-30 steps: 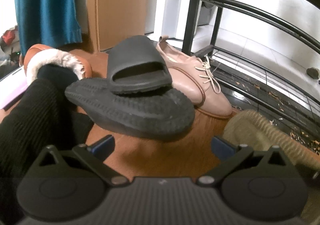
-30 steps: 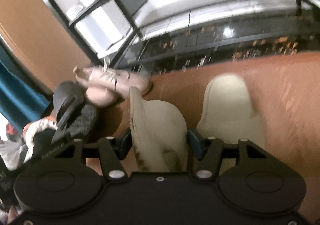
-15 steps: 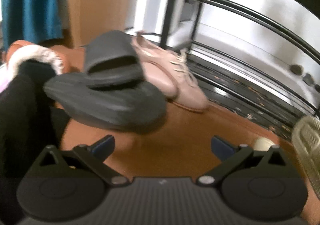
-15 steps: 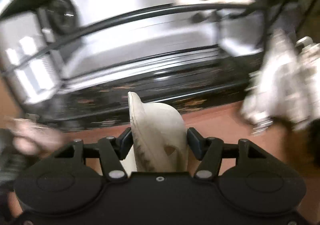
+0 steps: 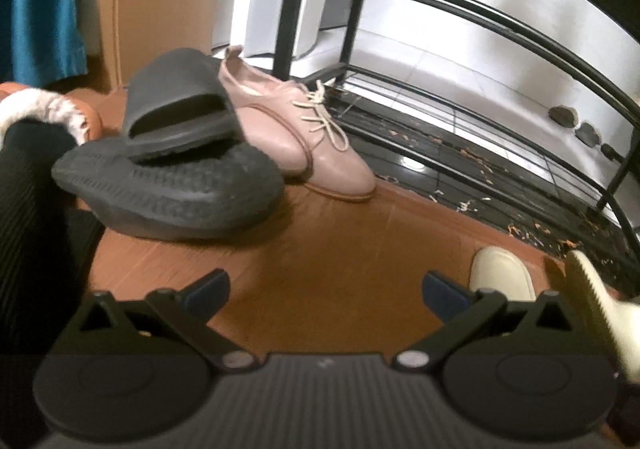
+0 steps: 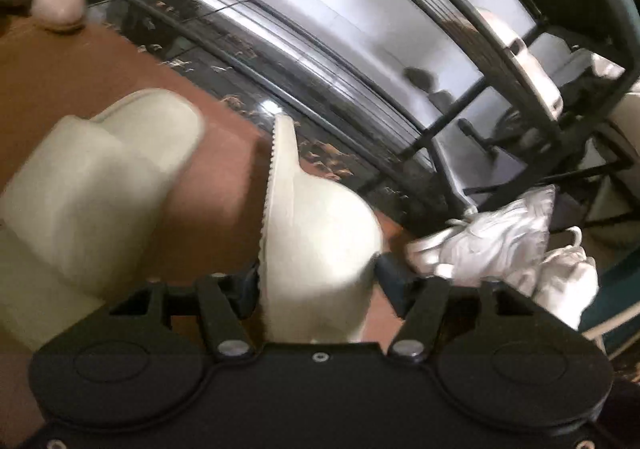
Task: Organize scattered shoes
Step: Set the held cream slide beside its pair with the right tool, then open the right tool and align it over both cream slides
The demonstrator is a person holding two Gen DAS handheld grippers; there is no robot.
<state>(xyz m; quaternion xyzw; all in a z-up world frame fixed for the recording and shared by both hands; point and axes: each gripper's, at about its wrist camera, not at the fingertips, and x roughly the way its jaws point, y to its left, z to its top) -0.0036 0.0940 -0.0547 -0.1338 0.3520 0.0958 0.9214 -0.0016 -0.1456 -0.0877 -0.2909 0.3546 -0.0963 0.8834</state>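
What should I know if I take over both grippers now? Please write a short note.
Right gripper: jaws opening, cream slipper on edge between them.
Left gripper: open, empty.
Second cream slipper lies on the floor beside it.
Black slides are stacked; pink lace-up shoes and white sneakers lie by the black rack.
Done: nothing visibly on the rack's lower shelves.
Left: all pairs.
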